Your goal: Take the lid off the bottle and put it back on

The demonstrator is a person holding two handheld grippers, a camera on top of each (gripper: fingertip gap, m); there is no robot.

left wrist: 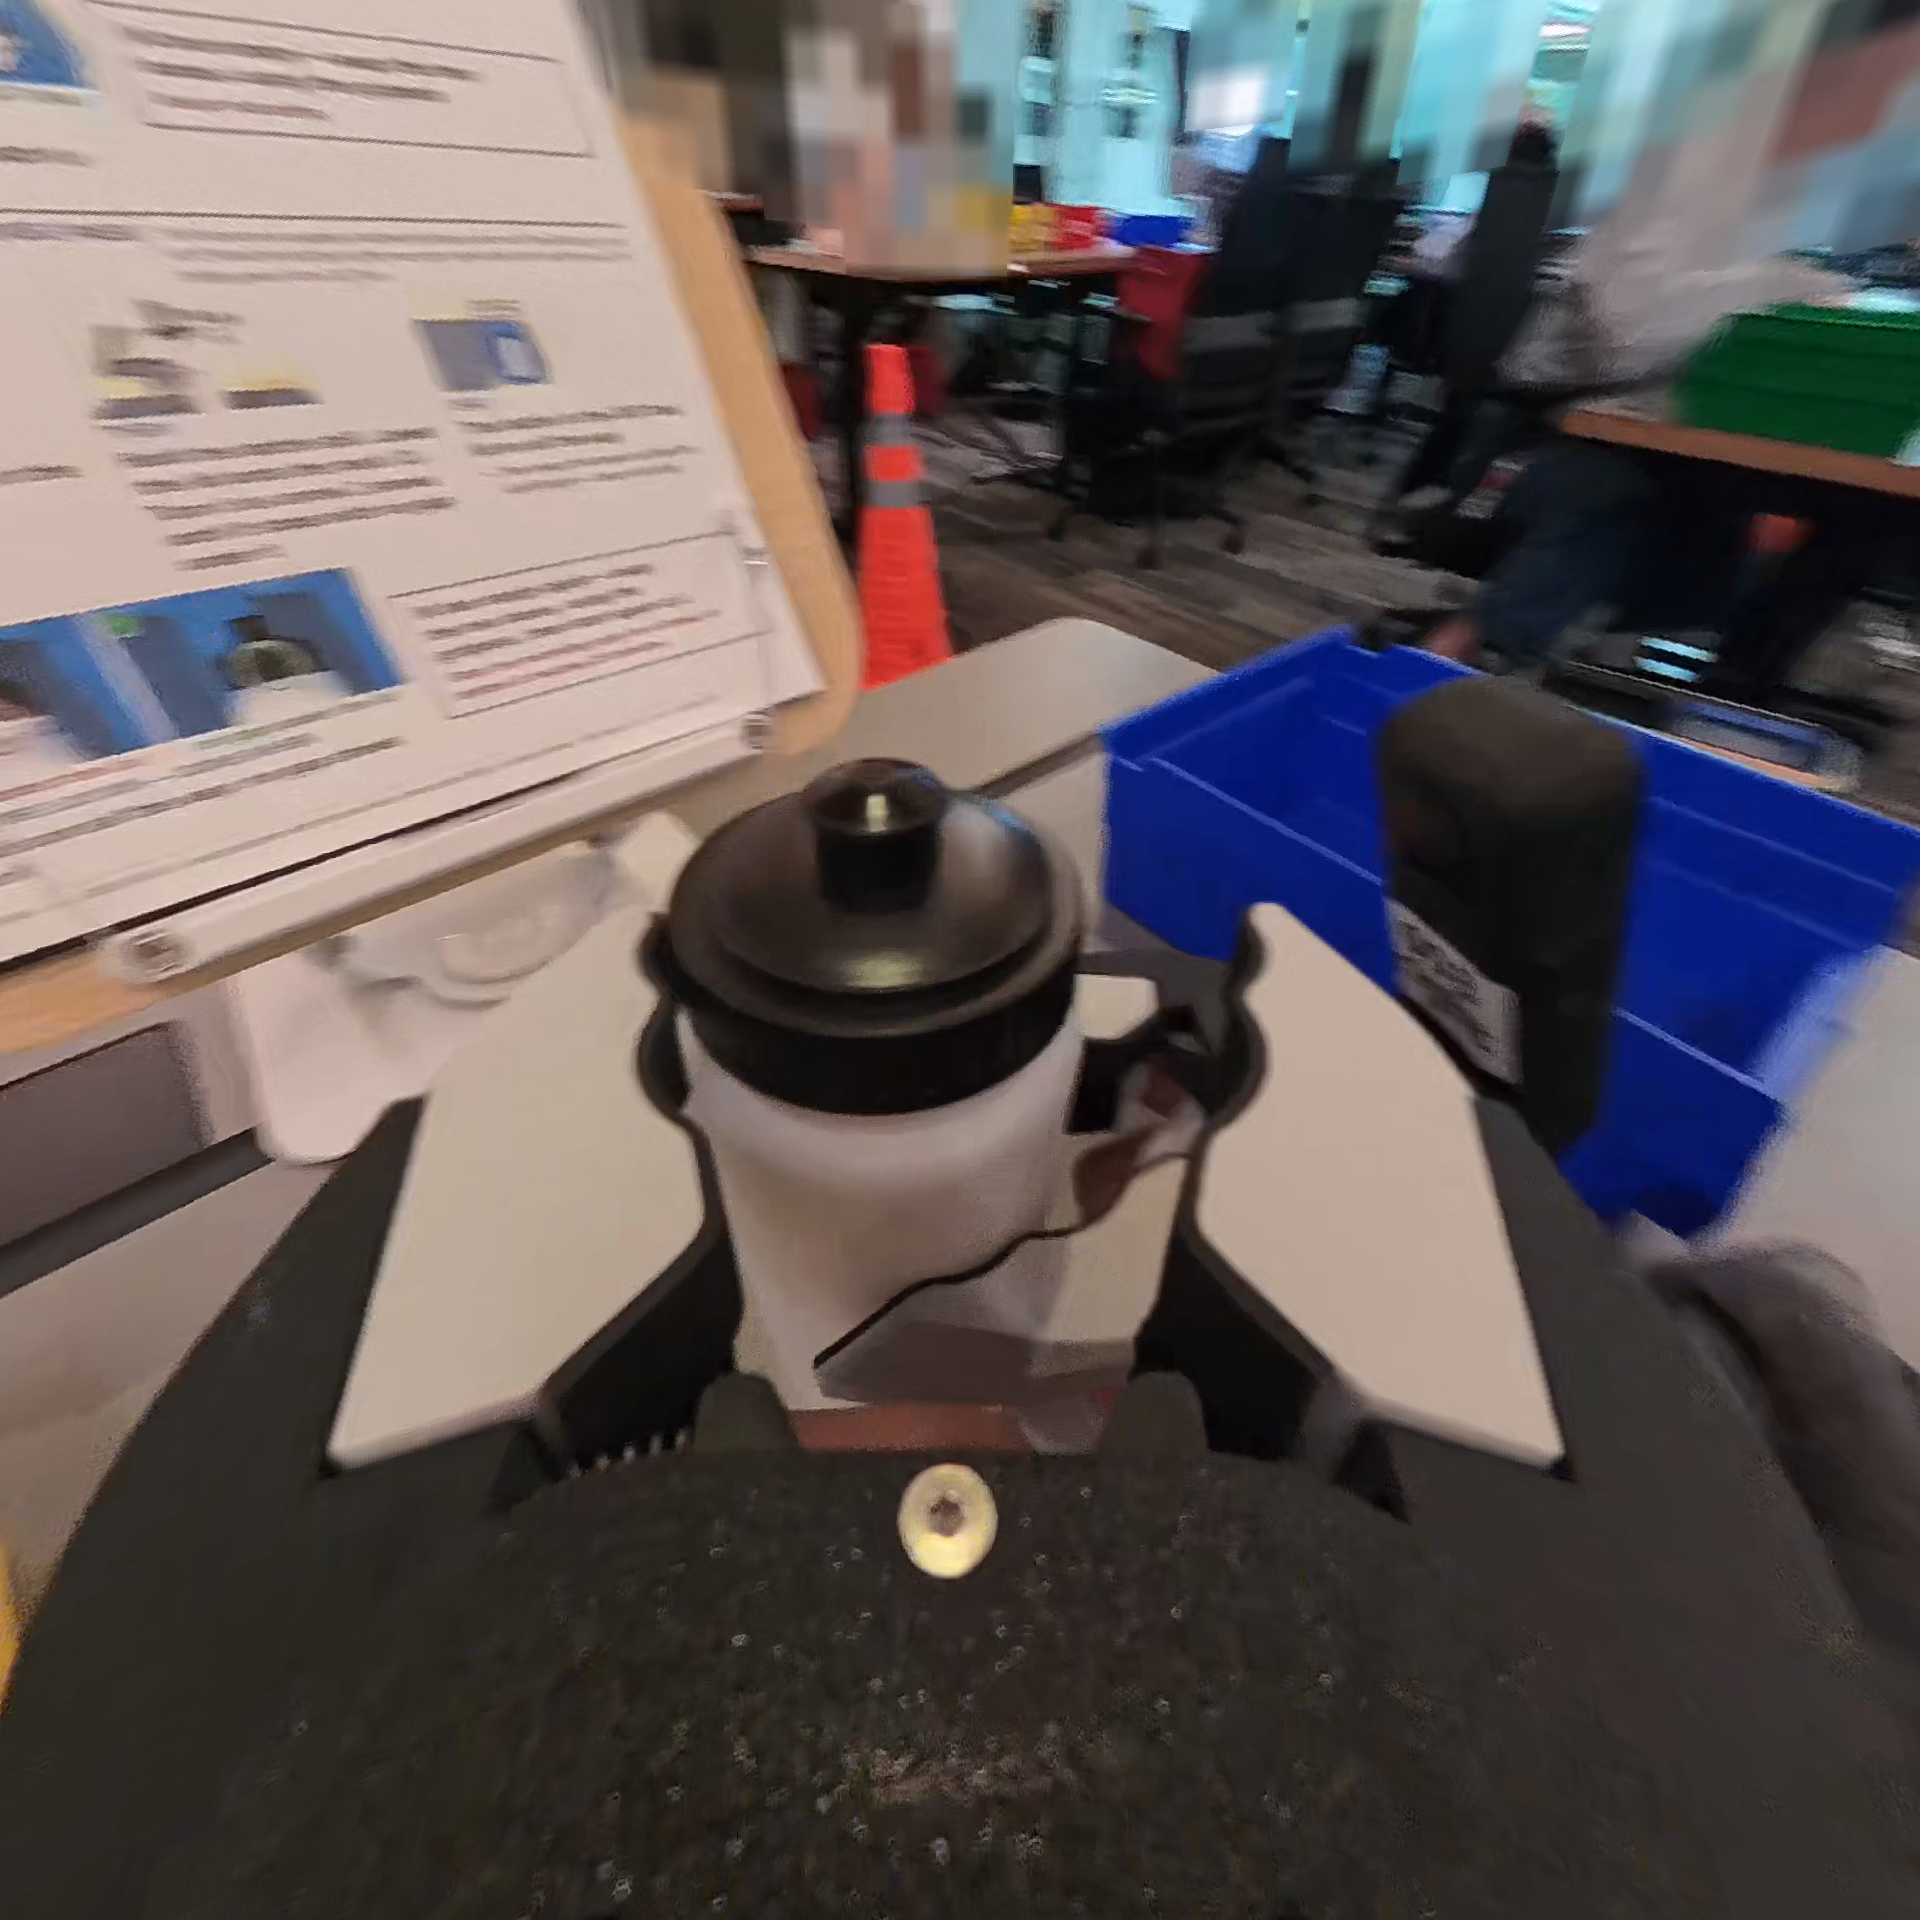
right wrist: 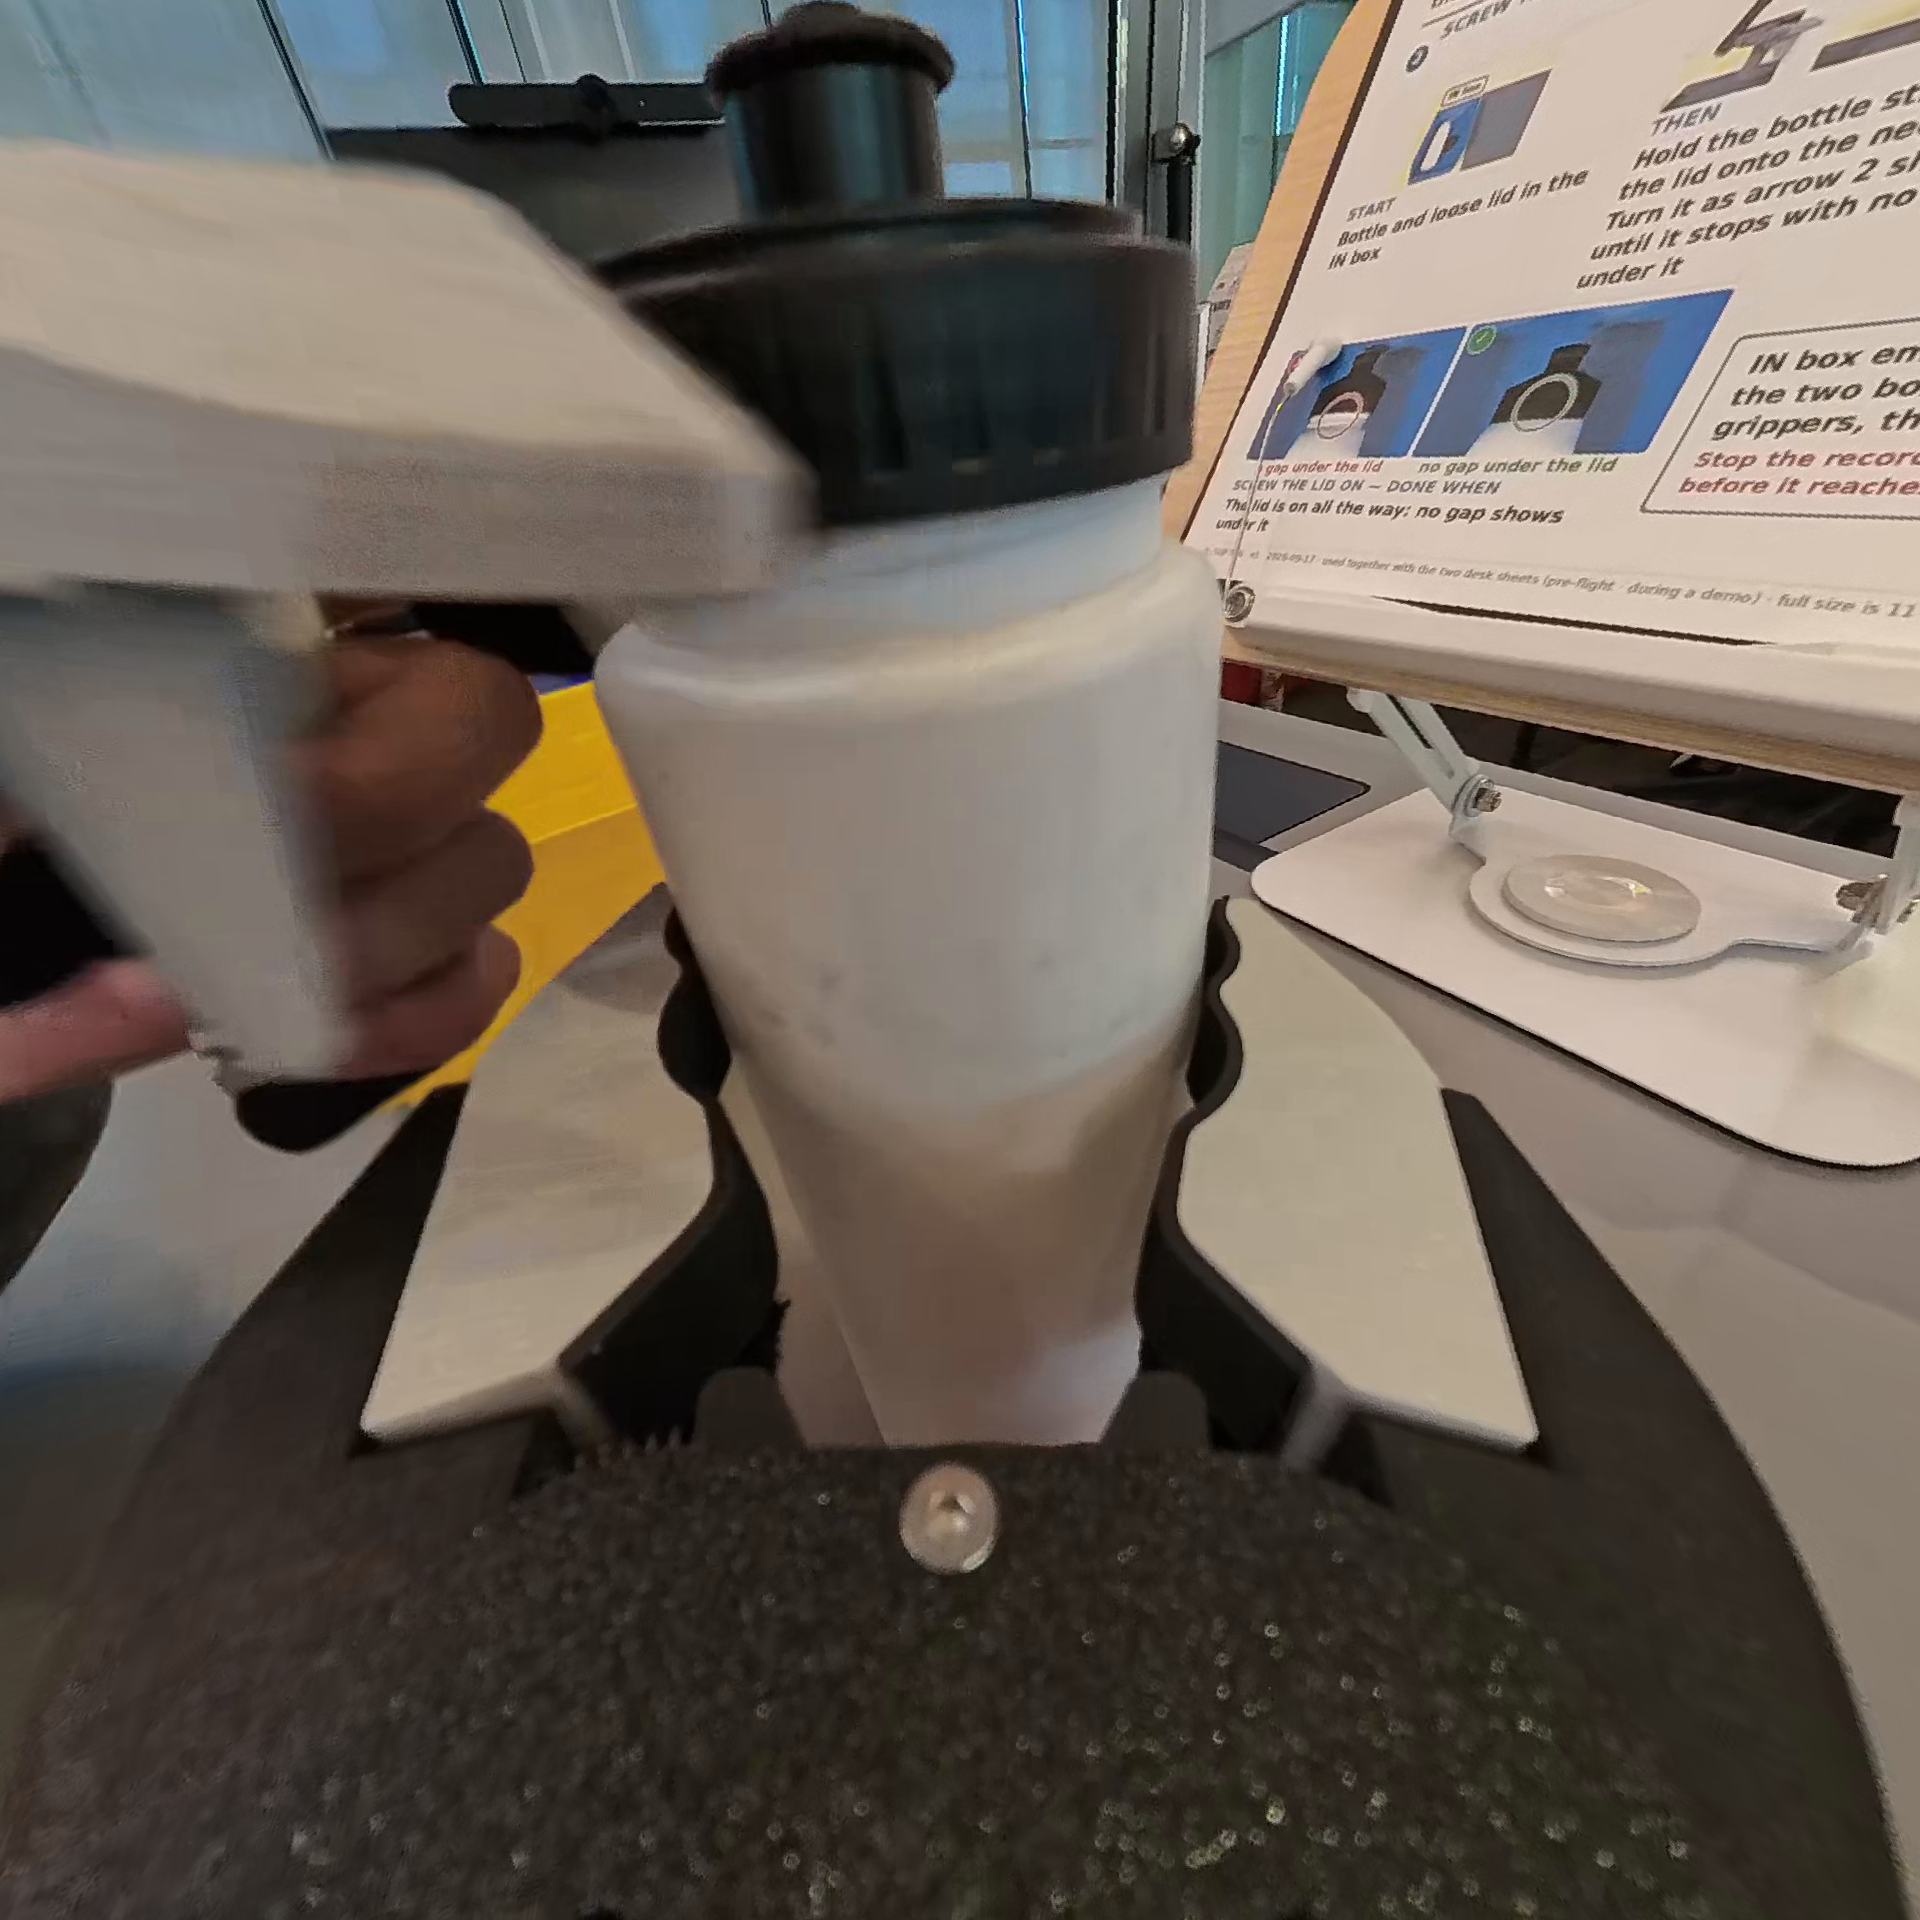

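A white bottle (right wrist: pixel 925 831) with a black screw lid (right wrist: pixel 935 353) stands upright above the grey table (right wrist: pixel 1351 1247). My right gripper (right wrist: pixel 951 1008) is shut on the bottle's body, one finger on each side. In the left wrist view my left gripper (left wrist: pixel 956 987) straddles the lid (left wrist: pixel 873 935). Its left finger touches the lid's rim and a gap shows by its right finger. In the right wrist view the left gripper (right wrist: pixel 623 436) is blurred, and its tip meets the lid's lower edge from the left. The lid sits on the bottle (left wrist: pixel 883 1164).
A blue bin (left wrist: pixel 1299 831) stands to the right and a yellow bin (right wrist: pixel 571 810) behind the bottle. An instruction sheet on a wooden stand (right wrist: pixel 1558 364) with a white base (right wrist: pixel 1455 1018) stands close by. A hand (right wrist: pixel 416 831) holds the left gripper. An orange cone (left wrist: pixel 899 520) stands beyond the table.
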